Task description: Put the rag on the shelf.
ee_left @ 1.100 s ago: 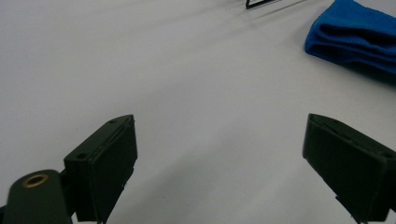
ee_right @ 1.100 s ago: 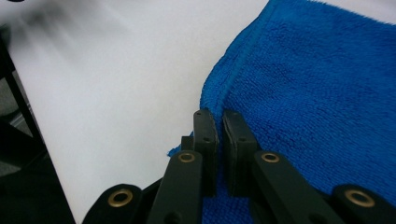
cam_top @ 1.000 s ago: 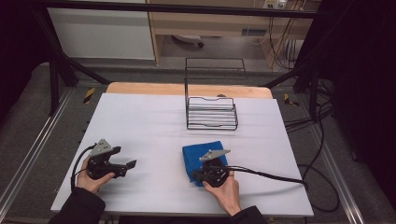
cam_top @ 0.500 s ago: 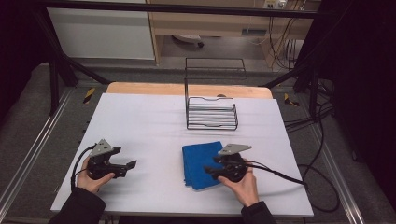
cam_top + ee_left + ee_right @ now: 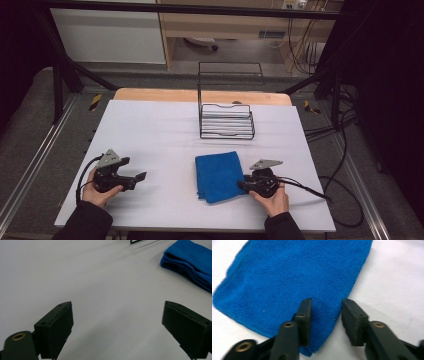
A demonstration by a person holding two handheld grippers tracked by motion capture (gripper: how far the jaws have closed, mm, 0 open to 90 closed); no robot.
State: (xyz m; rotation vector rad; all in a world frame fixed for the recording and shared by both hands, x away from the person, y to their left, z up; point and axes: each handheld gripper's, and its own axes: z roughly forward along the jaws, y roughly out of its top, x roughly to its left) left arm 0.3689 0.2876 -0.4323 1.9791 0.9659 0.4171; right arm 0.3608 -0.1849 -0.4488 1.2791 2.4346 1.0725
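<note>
Right gripper [image 5: 325, 315] lining up on the near-right edge of the folded blue towel [image 5: 218, 175] — a grasp about to be made, by the look of it.

In the right gripper view the jaws stand partly open, one over the cloth and the other just off its edge above the white table [image 5: 160, 130], so the towel's hem runs through the gap between them; nothing is pinched yet. The next move, I judge, calls for lowering onto the edge and closing on all the folded layers — not the top one alone. The left gripper [image 5: 117, 322] rests with jaws wide and empty, the towel well ahead and right of them. The wire rack [image 5: 226, 121] stands beyond.
</note>
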